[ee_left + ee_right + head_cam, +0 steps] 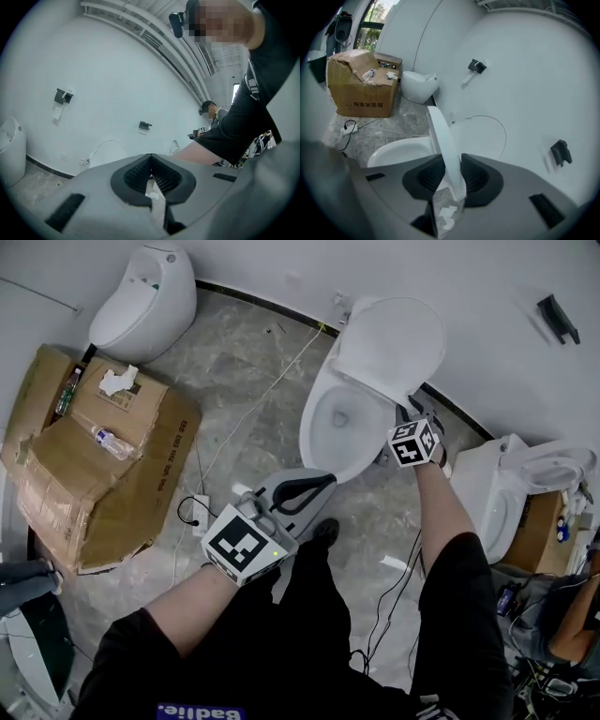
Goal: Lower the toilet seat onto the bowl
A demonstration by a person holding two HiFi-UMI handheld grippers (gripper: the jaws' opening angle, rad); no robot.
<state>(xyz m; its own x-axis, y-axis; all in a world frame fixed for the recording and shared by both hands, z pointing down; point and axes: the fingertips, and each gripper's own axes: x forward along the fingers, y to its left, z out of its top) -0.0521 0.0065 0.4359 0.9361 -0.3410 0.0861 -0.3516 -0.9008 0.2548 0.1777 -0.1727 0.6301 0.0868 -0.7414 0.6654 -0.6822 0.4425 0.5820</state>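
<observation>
Between right gripper (451,164) jaws, toilet seat (439,133) clamped; left gripper (151,157) closed; box (361,89) print unreadable.

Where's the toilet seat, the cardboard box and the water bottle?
toilet seat (442,140): right gripper view, its thin edge.
cardboard box (141,493): head view, its flap.
water bottle (112,443): head view, its middle.

Glossy, smooth white toilet seat (443,140); shiny glazed-looking bowl (317,439); polished grey veined stone floor (234,362); matt, creased brown cardboard box (141,493).
</observation>
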